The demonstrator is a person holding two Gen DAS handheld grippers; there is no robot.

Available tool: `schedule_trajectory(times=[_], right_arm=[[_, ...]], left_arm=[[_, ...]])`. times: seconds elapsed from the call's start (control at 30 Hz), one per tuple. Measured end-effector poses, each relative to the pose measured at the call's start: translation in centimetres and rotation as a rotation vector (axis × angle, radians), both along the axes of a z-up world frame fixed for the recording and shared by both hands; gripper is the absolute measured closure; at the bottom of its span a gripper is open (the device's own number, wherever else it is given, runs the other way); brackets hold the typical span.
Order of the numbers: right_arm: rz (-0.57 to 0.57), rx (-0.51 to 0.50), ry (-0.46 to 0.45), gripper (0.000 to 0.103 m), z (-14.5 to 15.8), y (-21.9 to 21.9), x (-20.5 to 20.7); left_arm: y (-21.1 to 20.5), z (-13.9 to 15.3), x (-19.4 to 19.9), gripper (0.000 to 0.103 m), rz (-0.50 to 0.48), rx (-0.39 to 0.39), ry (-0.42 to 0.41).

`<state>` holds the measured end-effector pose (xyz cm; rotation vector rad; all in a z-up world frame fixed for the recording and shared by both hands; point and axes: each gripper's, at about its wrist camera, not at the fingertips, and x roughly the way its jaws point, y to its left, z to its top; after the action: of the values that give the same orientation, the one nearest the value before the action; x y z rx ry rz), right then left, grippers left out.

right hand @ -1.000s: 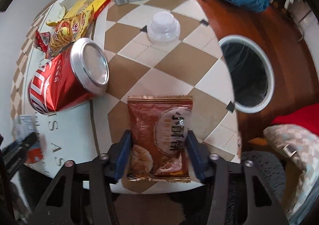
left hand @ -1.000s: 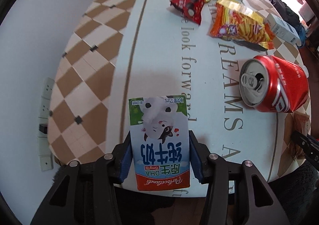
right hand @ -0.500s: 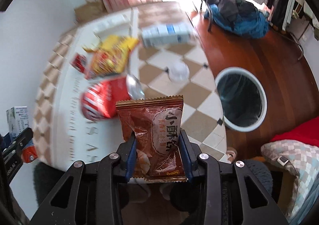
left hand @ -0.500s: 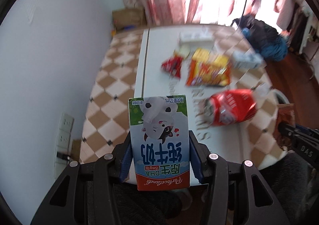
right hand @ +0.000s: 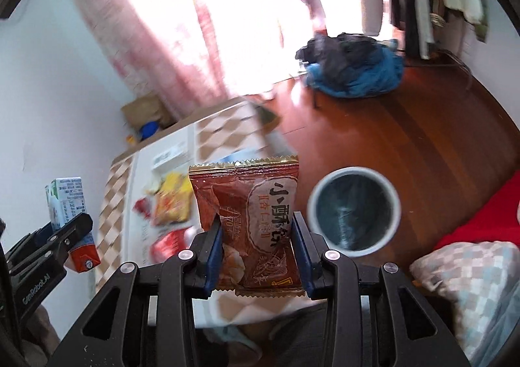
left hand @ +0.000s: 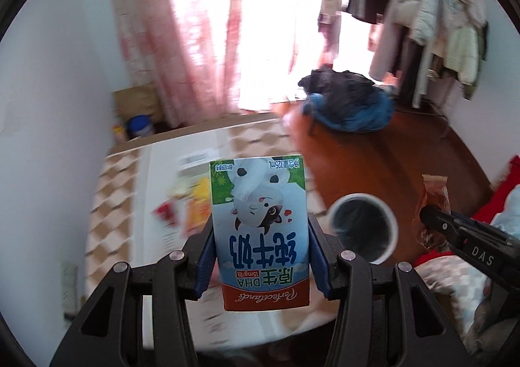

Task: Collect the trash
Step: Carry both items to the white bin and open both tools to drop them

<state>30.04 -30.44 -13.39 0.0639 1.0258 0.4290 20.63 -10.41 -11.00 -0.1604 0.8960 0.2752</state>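
The left gripper (left hand: pixel 260 256) jaws are clenched on the milk carton (left hand: pixel 259 230), the right gripper (right hand: pixel 256 253) jaws on the snack packet (right hand: pixel 250 221); both are held in the air, above the desk (left hand: pixel 146 172), near the bin (right hand: pixel 354 208).

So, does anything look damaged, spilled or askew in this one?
Nothing spilled. The milk carton sits upside down in the left tongs, its print inverted, and the snack packet in the right tongs is creased. On the table, a red can is too blurred to judge.
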Motion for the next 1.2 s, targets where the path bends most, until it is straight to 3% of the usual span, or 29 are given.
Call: schedule_trajectory(times=[0.17,0.37,0.53,0.7,0.77,0.8,0.83,0.87,1.0,1.07,1.2], right_arm=[[-0.112,-0.033,0.038,0.062,-2.8,-7.8,5.7],[-0.209,-0.084,0.174,0.063,-11.6,-14.5,12.7],[-0.231,-0.084,0.299,0.063,-19.3,-17.3,16.3],[-0.207,-0.091,0.385,0.063,-26.4,-16.6,19.0],[-0.191,-0.087,0.417,0.062,-28.8,-15.9,19.7],[-0.184,-0.085,0.428,0.062,-29.7,-15.7,20.2],[-0.18,-0.085,0.444,0.06,-30.8,-15.3,20.6],[-0.18,-0.085,0.455,0.051,-31.5,-15.0,20.9],[-0.18,-0.091,0.496,0.009,-33.9,-14.2,21.7],[-0.185,-0.113,0.495,0.0,-34.0,-14.0,21.4],[-0.195,-0.185,0.478,0.0,-33.4,-14.0,21.0]], left_arm=[[-5.8,-3.1,8.9,0.057,-0.113,-0.075,0.041],[-11.4,-11.2,18.7,0.056,-0.215,-0.175,0.185],[-13.4,-19.4,24.9,0.054,-0.246,-0.261,0.358],[-13.3,-25.5,27.9,0.053,-0.225,-0.325,0.515],[-13.0,-26.9,28.5,0.047,-0.208,-0.316,0.54],[-12.8,-27.1,28.6,0.031,-0.199,-0.3,0.545],[-12.6,-27.3,28.6,0.014,-0.189,-0.286,0.545],[-12.3,-27.5,28.5,0.008,-0.179,-0.275,0.549],[-11.8,-27.5,27.7,0.007,-0.153,-0.22,0.56],[-11.7,-27.1,27.1,0.007,-0.147,-0.178,0.548],[-11.0,-26.8,26.2,0.003,-0.134,-0.099,0.532]])
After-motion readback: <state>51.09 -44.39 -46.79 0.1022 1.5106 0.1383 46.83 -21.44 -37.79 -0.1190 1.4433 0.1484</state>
